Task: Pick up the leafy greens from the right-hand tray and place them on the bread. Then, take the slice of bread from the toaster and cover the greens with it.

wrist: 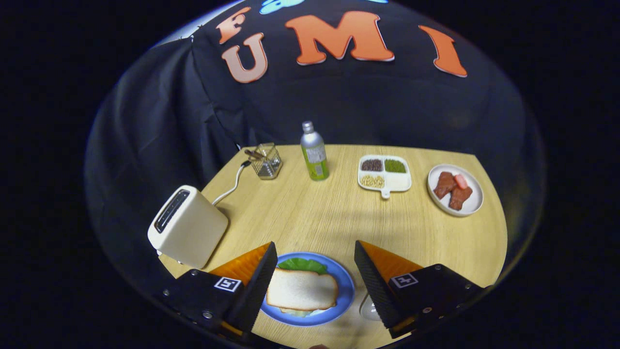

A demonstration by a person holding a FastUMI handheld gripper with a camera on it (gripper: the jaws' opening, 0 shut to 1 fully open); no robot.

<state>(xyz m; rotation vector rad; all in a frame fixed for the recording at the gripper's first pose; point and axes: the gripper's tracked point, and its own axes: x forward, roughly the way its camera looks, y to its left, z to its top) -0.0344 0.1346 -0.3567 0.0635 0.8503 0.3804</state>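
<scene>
A: What are the tongs doing?

B: The gripper (315,271) hangs over the near edge of the table (334,218) with its fingers spread wide and nothing between the pads. Neither finger touches anything.

A: And the sandwich?

B: A slice of bread (301,290) lies flat on the blue plate (345,291), which sits at the near edge, in the gap between the fingers. The leafy greens (302,264) poke out from under the far side of the slice, and a pale bit shows beneath its near side.

A: The toaster?

B: The toaster (186,227) stands at the left edge, just beyond the left finger, its cord running back toward a clear holder (267,161) at the far edge.

A: What else?

B: A bottle (314,157) stands near the far edge, a divided tray (384,174) to its right, and a white plate (456,189) with meat pieces (452,190) by the right edge.
</scene>
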